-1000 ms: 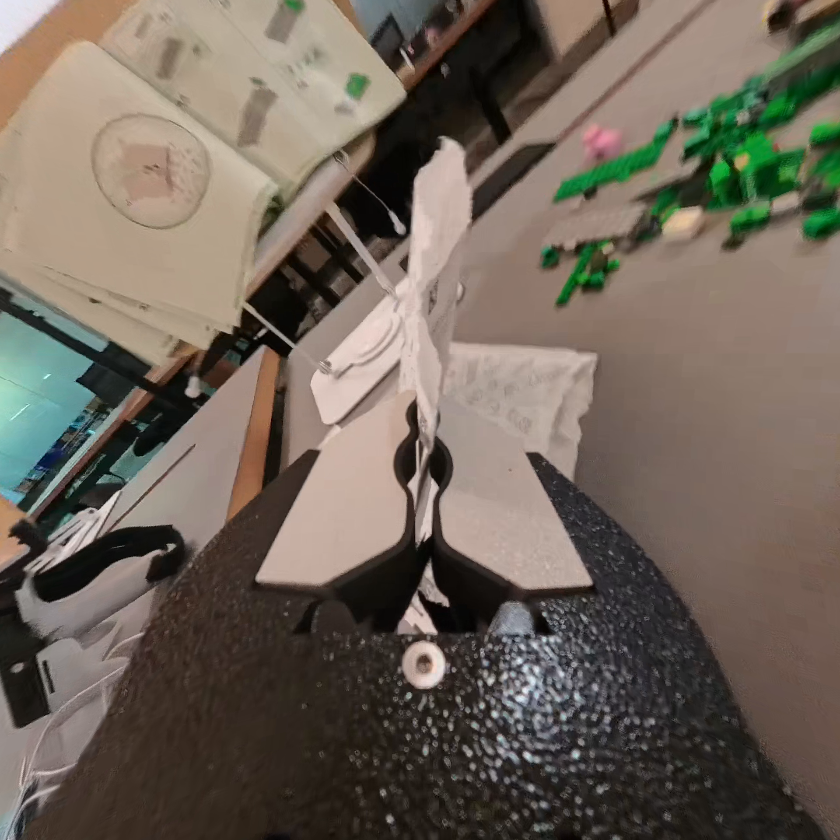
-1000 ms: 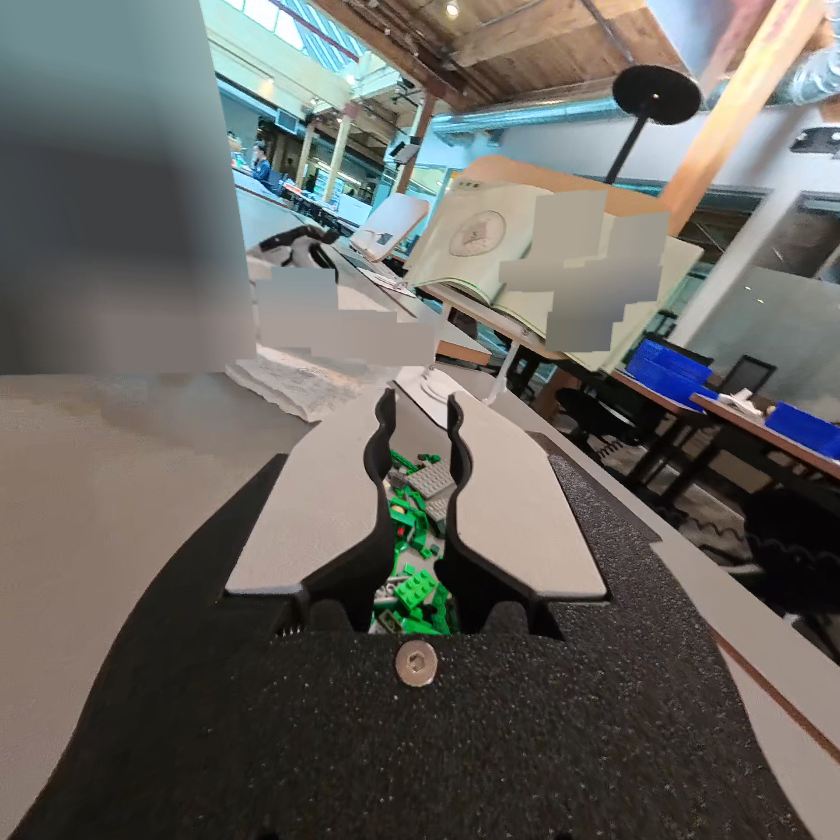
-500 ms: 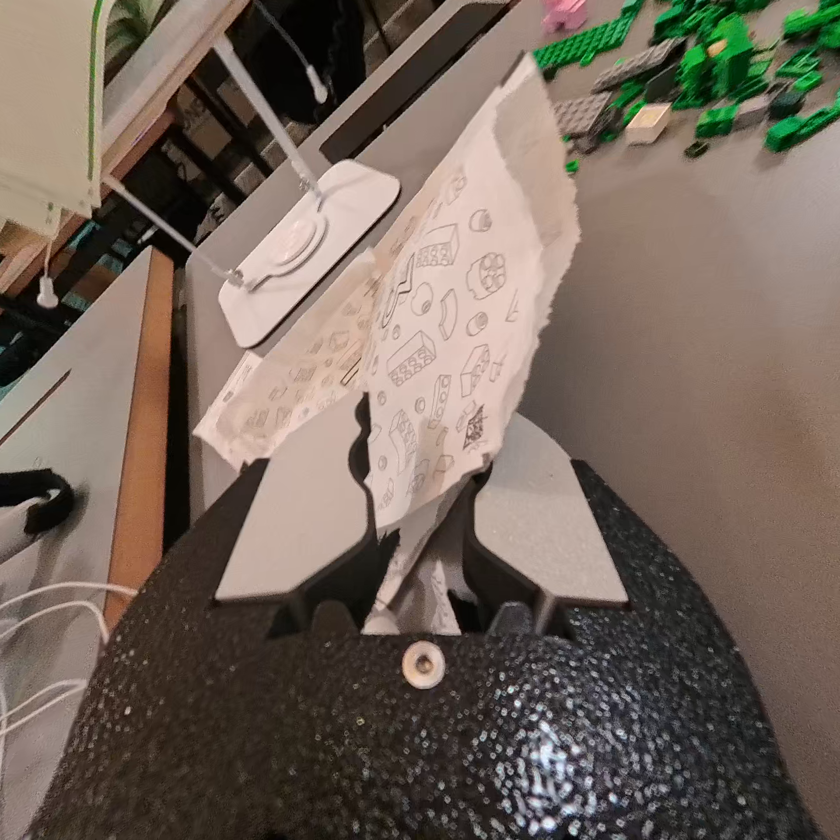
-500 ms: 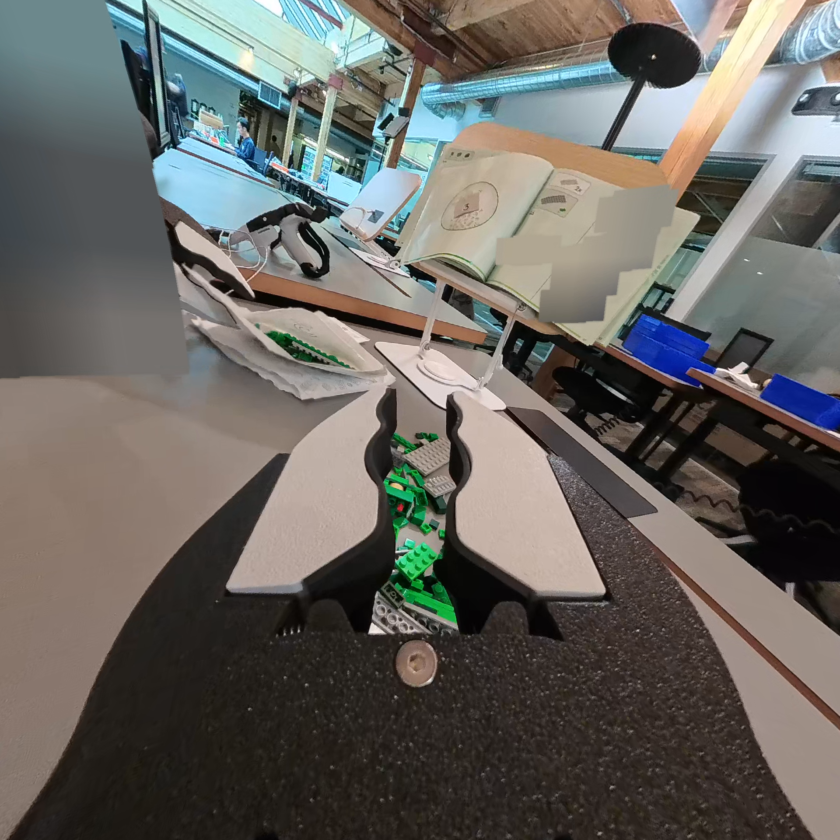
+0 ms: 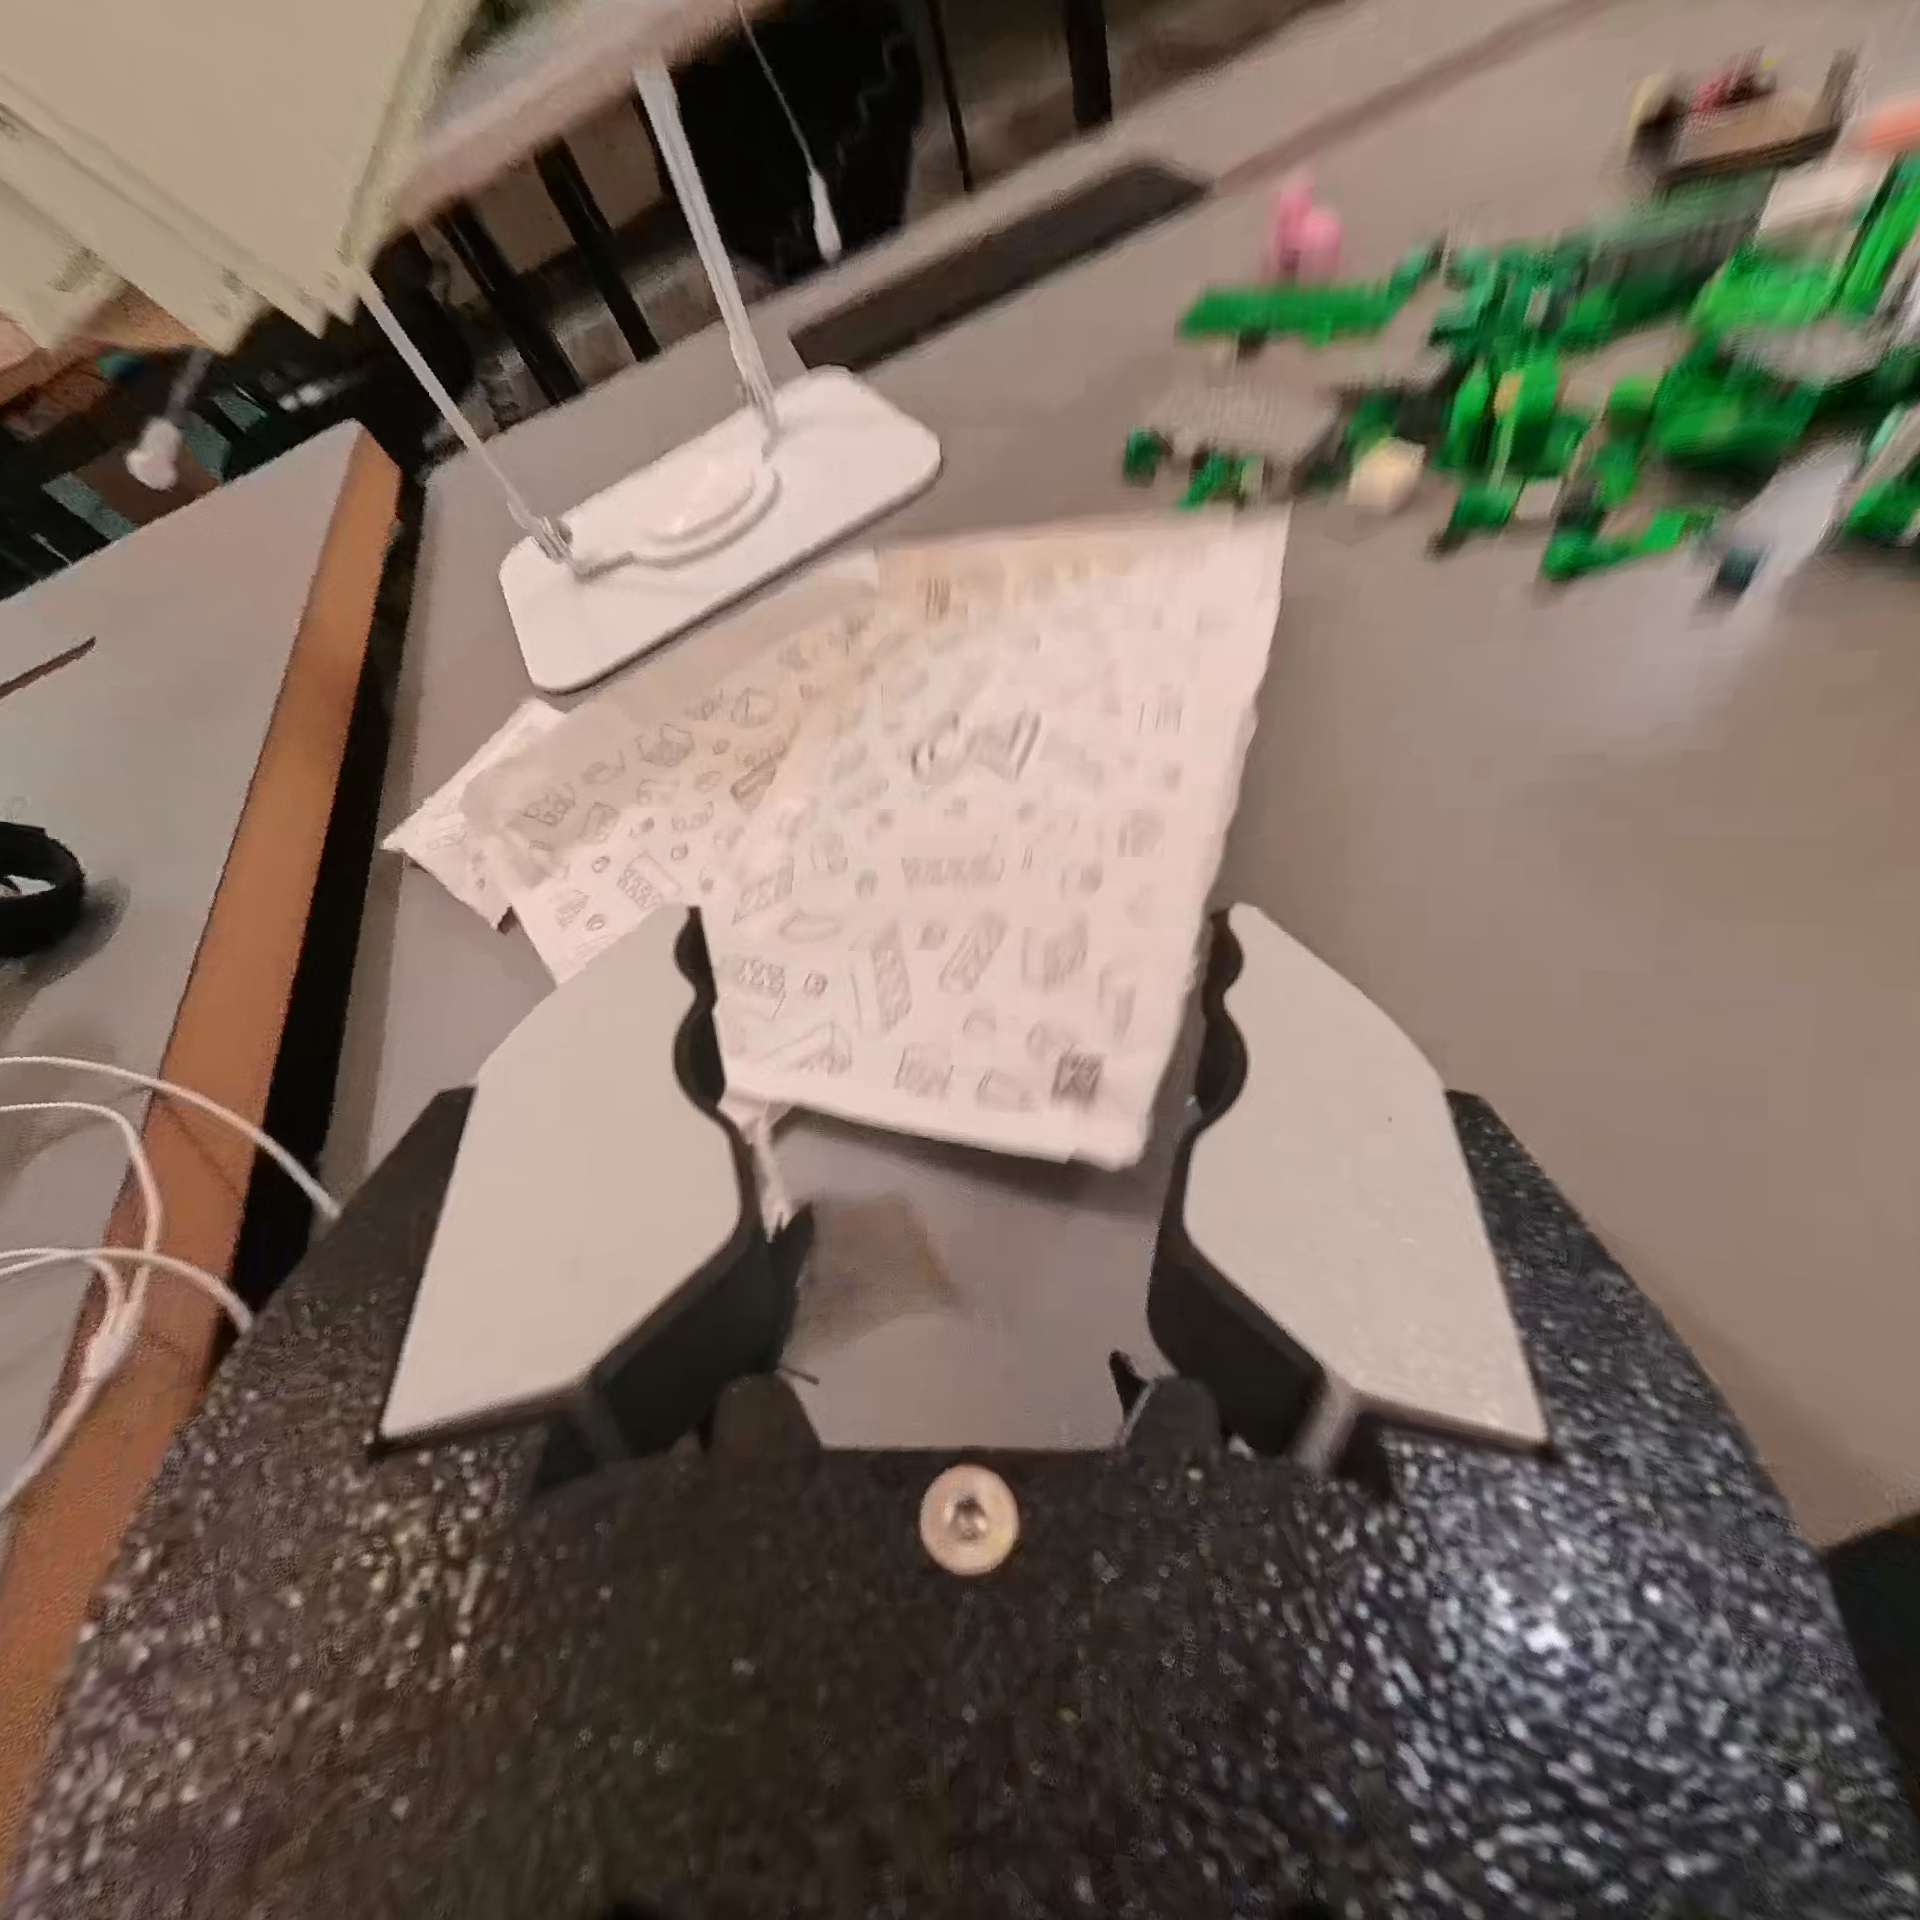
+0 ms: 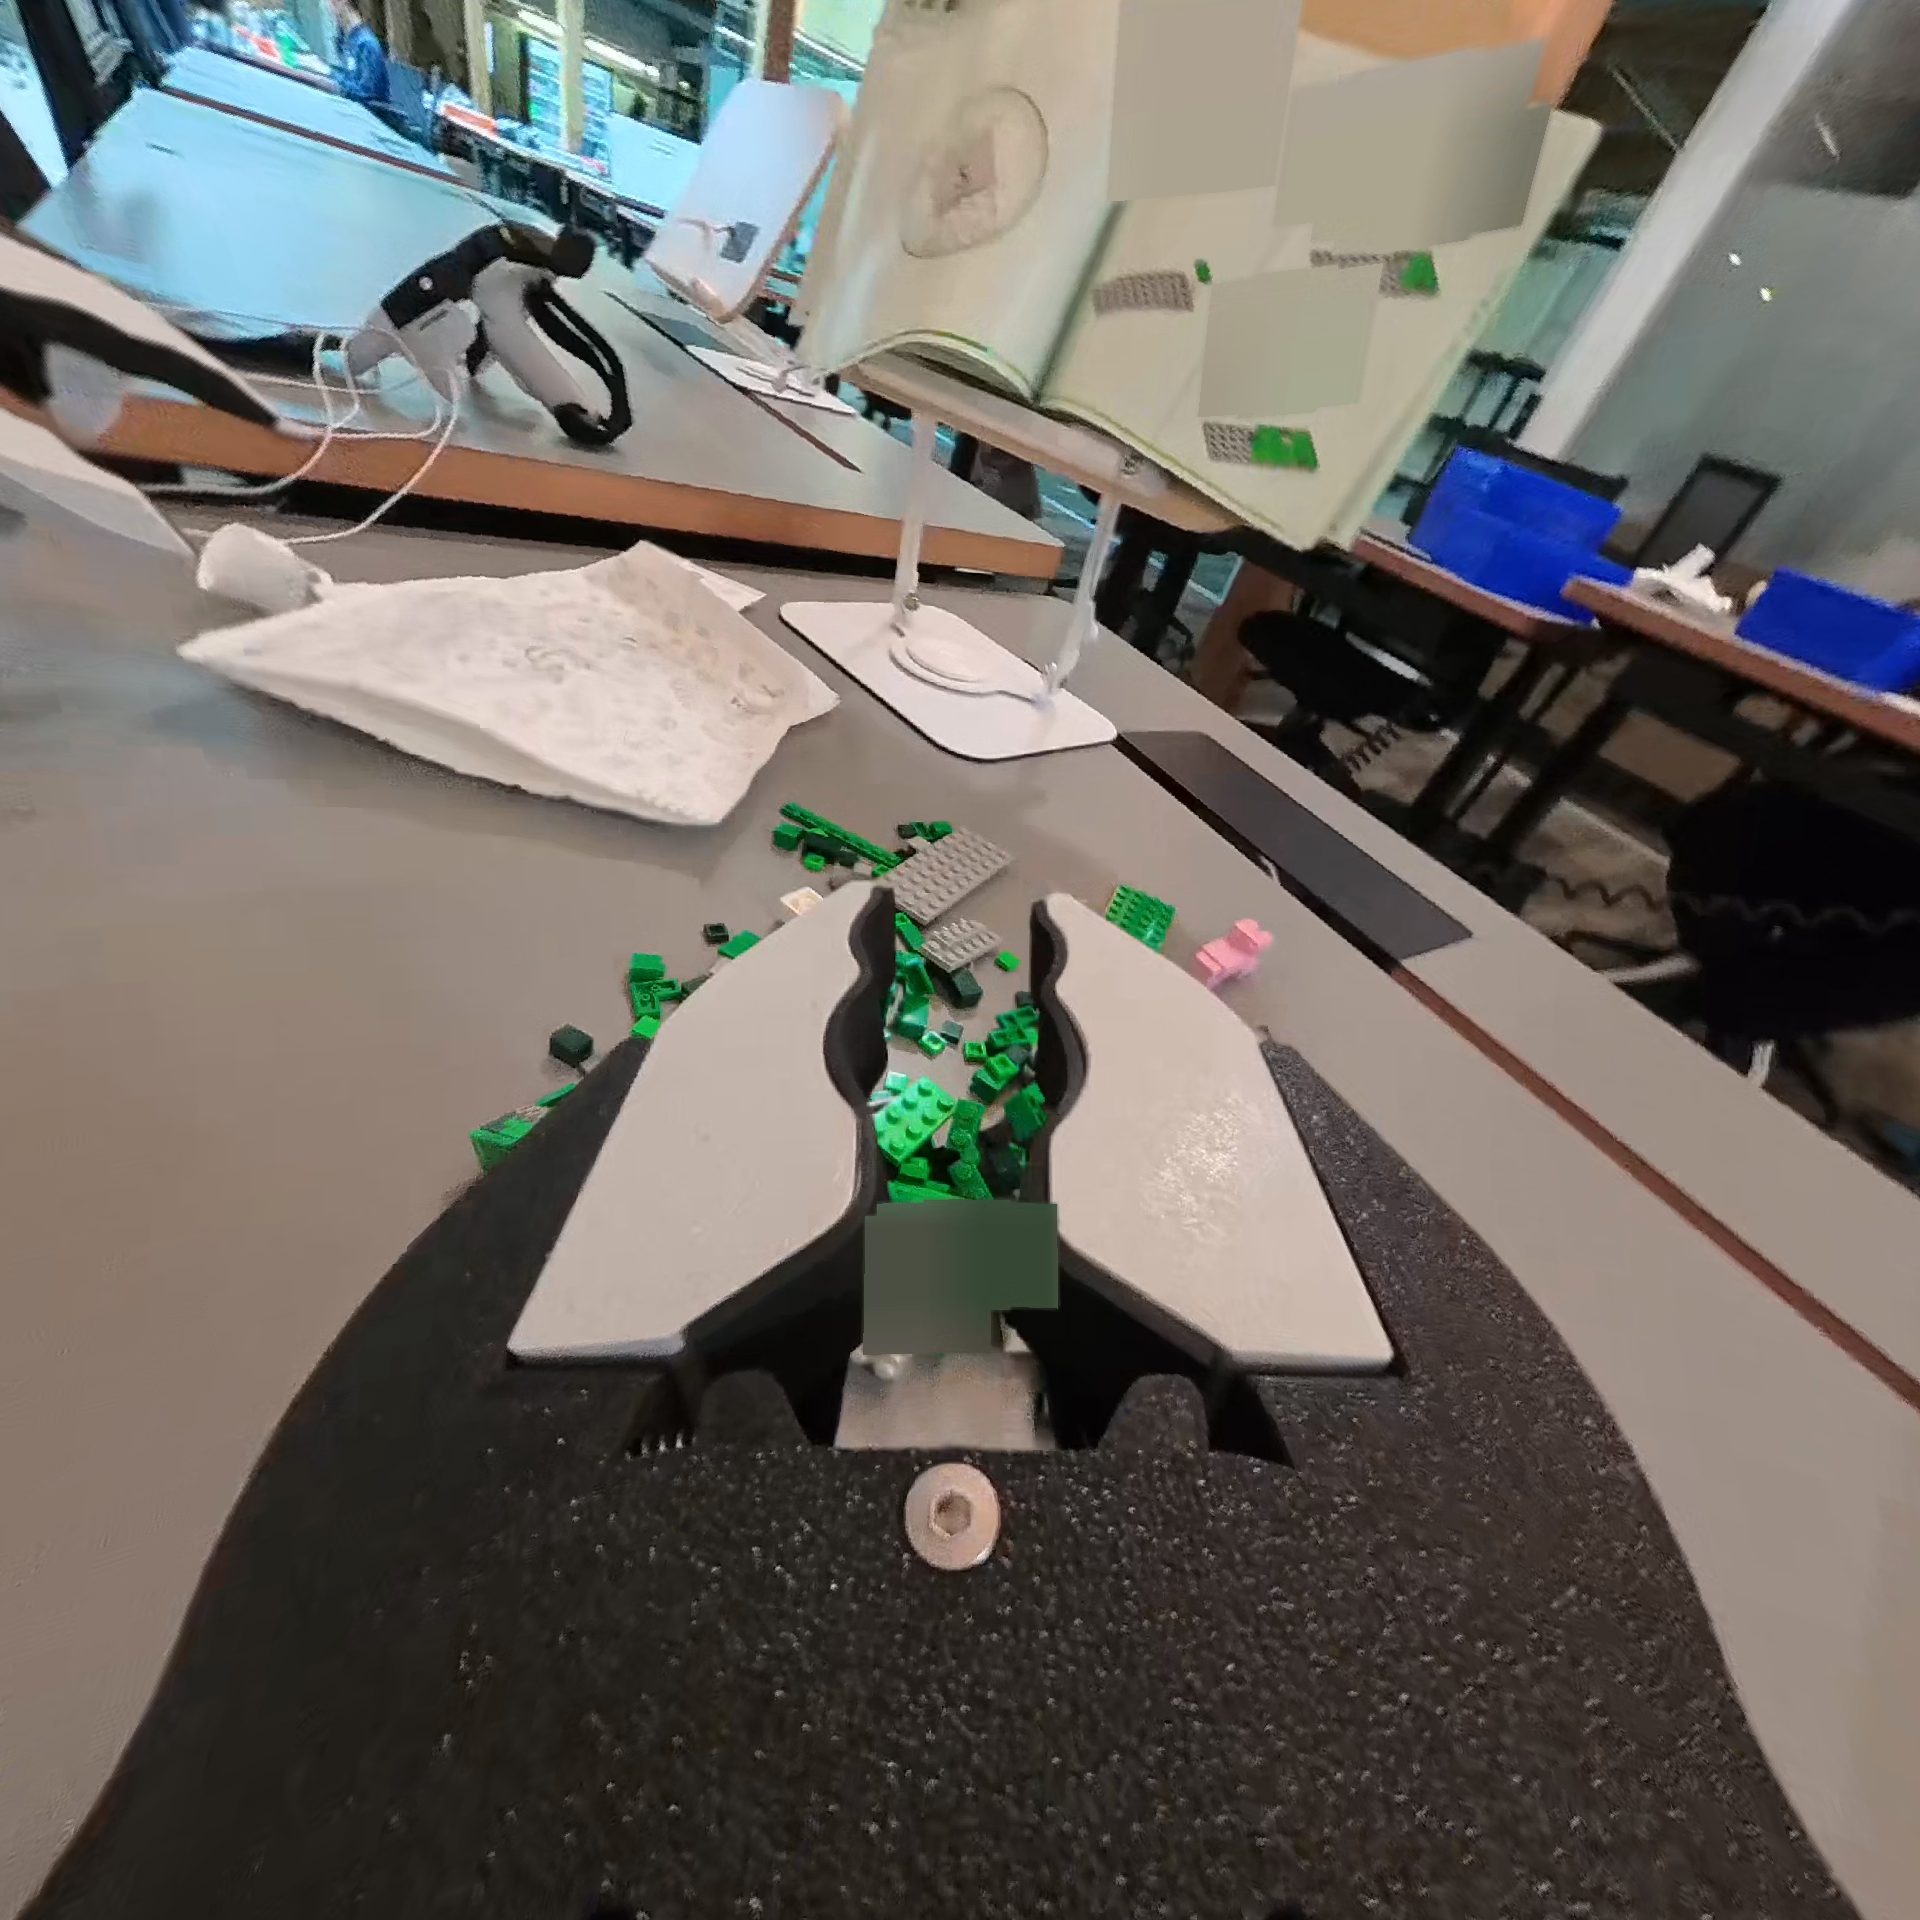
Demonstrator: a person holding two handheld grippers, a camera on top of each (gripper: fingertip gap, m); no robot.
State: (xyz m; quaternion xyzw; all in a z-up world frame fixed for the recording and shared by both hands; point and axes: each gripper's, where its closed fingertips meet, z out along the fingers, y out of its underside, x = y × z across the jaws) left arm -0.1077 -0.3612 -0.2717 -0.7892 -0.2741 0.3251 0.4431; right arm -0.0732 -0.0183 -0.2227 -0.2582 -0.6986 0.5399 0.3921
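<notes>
Lying flat on the grey counter [image 5: 1558,935], a white printed paper bag [image 5: 966,862] sits between the left gripper's [image 5: 951,977] wide-apart fingers.
The right gripper [image 6: 961,920], fingers slightly apart and empty, hovers over loose green bricks [image 6: 935,1101], near a book stand [image 6: 951,681].

Grey wood-edged tables [image 6: 260,208] stand in rows through an open hall, with blue bins [image 6: 1507,514] on a far table's edge, black chairs [image 6: 1787,935] beside the near table [image 6: 1558,1039] and grey walls [image 6: 1745,208] behind.
</notes>
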